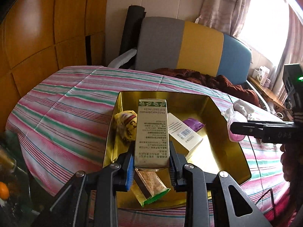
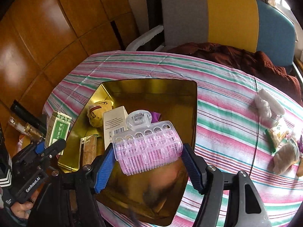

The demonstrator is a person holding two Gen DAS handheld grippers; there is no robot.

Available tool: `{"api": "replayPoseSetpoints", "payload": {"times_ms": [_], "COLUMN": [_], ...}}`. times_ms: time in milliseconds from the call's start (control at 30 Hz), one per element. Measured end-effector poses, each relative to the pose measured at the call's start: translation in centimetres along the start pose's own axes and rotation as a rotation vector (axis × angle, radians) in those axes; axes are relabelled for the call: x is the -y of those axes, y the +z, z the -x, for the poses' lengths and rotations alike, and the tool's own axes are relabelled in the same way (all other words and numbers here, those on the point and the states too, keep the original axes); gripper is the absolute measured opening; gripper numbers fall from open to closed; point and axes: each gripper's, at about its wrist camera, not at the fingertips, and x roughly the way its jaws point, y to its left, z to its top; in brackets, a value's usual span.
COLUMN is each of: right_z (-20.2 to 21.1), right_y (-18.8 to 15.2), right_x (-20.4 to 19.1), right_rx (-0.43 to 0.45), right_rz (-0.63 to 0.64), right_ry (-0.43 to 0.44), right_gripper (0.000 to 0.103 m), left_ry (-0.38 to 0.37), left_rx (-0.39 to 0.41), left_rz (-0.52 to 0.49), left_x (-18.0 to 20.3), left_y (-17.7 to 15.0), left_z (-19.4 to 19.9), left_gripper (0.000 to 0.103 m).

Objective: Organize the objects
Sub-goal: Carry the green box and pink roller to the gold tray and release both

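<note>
In the left wrist view my left gripper (image 1: 151, 162) is shut on a tall cream-and-green carton (image 1: 151, 132), held over the near-left part of a gold tin (image 1: 223, 151). Inside the tin lie a yellow plush pouch (image 1: 126, 126), a white box (image 1: 184, 134), a purple item (image 1: 192, 123) and a snack packet (image 1: 149, 187). In the right wrist view my right gripper (image 2: 147, 162) is shut on a pink hair roller (image 2: 147, 147) above the gold tin (image 2: 151, 90). The left gripper (image 2: 49, 146) and its carton (image 2: 57, 130) show at the tin's left edge.
The tin sits on a pink-and-green striped cloth (image 2: 227, 113). To its right lie a white plastic bundle (image 2: 265, 104), a snack packet (image 2: 278, 134) and a filled bag (image 2: 286, 158). A maroon garment (image 2: 246, 60) and a grey-yellow-blue chair back (image 2: 227, 15) lie beyond. Wooden panels stand at the left.
</note>
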Motion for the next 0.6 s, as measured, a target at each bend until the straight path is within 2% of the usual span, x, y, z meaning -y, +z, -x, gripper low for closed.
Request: {"api": "replayPoseSetpoints", "payload": {"times_ms": [333,567,600], "right_z": [-1.0,-3.2,-3.4], "right_y": [1.8,5.4,5.8], "right_x": [0.8,1.8,2.0], "right_rx": [0.006,0.024,0.027], "right_rz": [-0.02,-0.046,-0.051], "right_ry": [-0.023,-0.052,-0.059], "right_gripper": [0.07,0.071,0.071], "left_ry": [0.005,0.019,0.023], "left_rx": [-0.023,-0.035,-0.037], "left_rz": [-0.001,0.001,-0.001], "left_x": [0.2,0.5,0.5], "left_y": [-0.1,0.3,0.4], "left_z": [-0.9,-2.0,-2.1], "left_gripper": [0.031,0.031,0.035]}}
